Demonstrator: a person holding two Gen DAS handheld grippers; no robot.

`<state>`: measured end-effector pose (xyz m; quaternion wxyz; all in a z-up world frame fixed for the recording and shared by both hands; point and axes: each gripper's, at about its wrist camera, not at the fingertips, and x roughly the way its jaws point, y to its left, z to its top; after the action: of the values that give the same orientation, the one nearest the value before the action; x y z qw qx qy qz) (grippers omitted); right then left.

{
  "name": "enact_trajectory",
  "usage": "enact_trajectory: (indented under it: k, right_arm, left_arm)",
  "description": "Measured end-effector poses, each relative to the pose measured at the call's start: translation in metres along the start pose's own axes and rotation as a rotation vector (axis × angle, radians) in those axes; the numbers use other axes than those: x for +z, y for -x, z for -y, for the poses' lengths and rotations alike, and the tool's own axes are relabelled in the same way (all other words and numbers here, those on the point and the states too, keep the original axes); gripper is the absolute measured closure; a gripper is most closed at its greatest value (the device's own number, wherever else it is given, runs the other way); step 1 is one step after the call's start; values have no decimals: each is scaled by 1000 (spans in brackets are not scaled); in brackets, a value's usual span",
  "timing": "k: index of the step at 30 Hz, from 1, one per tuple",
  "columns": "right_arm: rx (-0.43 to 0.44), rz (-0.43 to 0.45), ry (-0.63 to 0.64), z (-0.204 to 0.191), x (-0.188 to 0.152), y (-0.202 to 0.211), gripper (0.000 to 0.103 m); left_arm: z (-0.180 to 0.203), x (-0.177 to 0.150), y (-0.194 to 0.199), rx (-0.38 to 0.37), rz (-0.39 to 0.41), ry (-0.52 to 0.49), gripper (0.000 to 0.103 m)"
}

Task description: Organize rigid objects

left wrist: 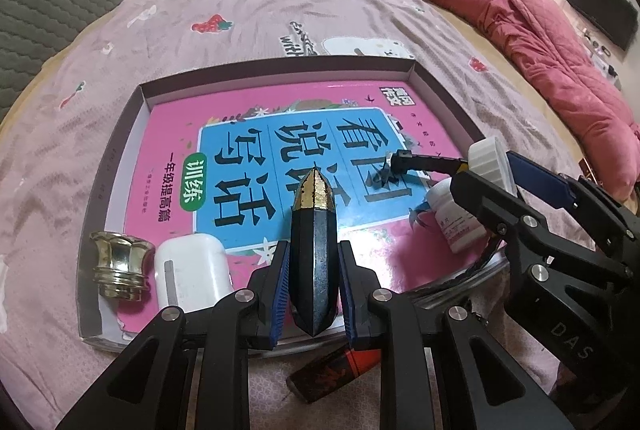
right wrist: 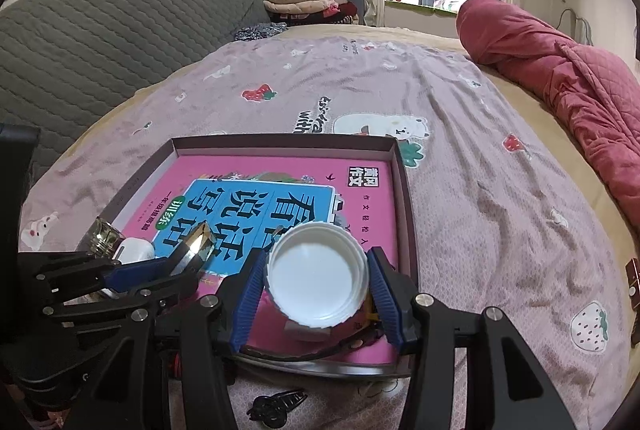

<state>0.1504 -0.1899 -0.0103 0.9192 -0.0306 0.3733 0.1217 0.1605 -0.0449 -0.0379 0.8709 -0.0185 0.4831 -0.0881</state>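
Note:
My left gripper (left wrist: 314, 254) is shut on a dark faceted crystal (left wrist: 314, 254) with a gold tip, which points away over the pink book (left wrist: 168, 149). The book lies in a shallow box (left wrist: 280, 63) on the bed. My right gripper (right wrist: 316, 262) is shut on a white ribbed cap (right wrist: 318, 274), its hollow side facing the camera. In the left wrist view the cap (left wrist: 488, 161) hangs just above a white pill bottle (left wrist: 456, 218) lying at the box's right side. The left gripper (right wrist: 160, 266) with the crystal (right wrist: 198, 244) also shows in the right wrist view.
A gold metal cap (left wrist: 120, 266) and a white earbud case (left wrist: 192, 270) sit in the box's near left corner. A black hair clip (left wrist: 400, 165) rests on the book. Another black clip (right wrist: 276, 404) and a red-black object (left wrist: 340, 370) lie before the box. A red quilt (left wrist: 520, 29) is bundled at the right.

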Motion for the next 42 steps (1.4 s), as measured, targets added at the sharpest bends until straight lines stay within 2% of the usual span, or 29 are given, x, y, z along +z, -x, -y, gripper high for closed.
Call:
enact_trajectory:
  k: [12, 42]
  right_arm:
    - [-2, -11, 45, -7, -4, -6, 52]
    - [8, -34, 17, -5, -11, -11, 51]
  left_arm:
    - [-1, -1, -5, 7, -11, 3, 80]
    - [-13, 0, -6, 20, -27, 47, 80]
